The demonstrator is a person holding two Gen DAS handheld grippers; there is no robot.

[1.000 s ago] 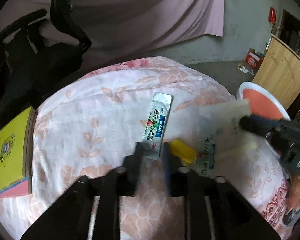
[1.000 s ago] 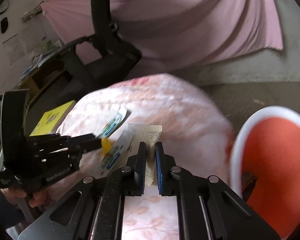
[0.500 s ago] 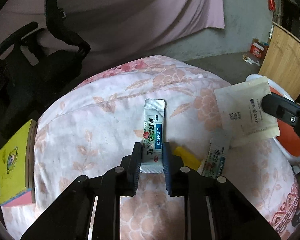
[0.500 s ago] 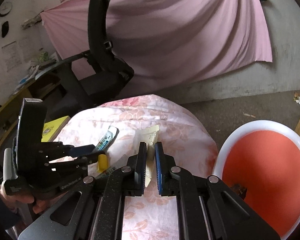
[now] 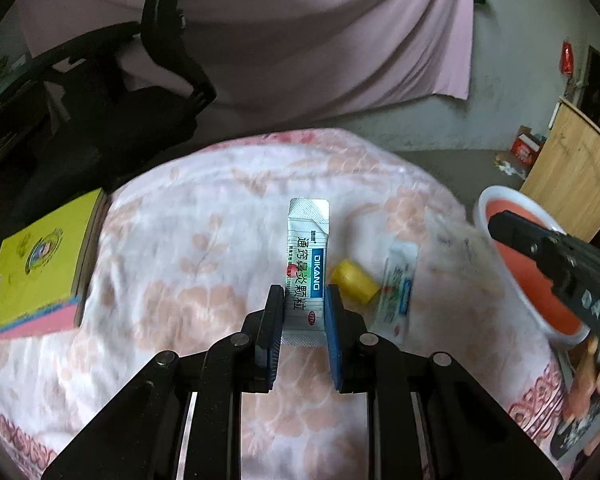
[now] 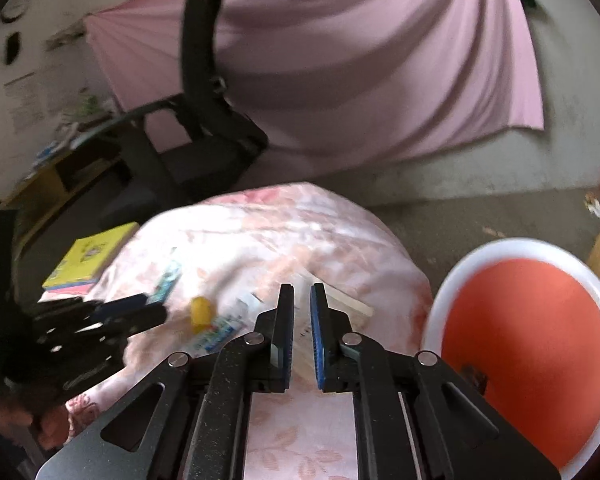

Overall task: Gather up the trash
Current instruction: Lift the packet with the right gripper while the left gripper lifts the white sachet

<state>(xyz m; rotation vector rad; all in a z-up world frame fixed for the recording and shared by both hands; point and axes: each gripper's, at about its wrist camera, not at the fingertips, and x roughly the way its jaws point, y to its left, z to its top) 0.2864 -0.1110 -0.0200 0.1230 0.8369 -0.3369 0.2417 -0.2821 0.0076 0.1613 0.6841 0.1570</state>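
Floral pink bedding (image 5: 188, 280) covers the surface under both tools. Nearest, the left gripper (image 5: 302, 320) straddles the lower end of a white DIKANG sachet (image 5: 307, 264), its jaws parted on either side of it. Just right lie a yellow wrapper (image 5: 354, 282) and a smaller sachet (image 5: 396, 292). The right gripper (image 6: 302, 328), jaws slightly apart, hovers over a blurred beige packet (image 6: 340, 300). Beyond stands the orange bin (image 6: 528, 344); a yellow book (image 5: 36, 264) lies at the left.

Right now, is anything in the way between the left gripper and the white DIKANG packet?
No, nothing I can see. The near end of the DIKANG packet lies between the open fingers of the left gripper, on the flowered cloth. The yellow piece sits just to its right, off to the side.
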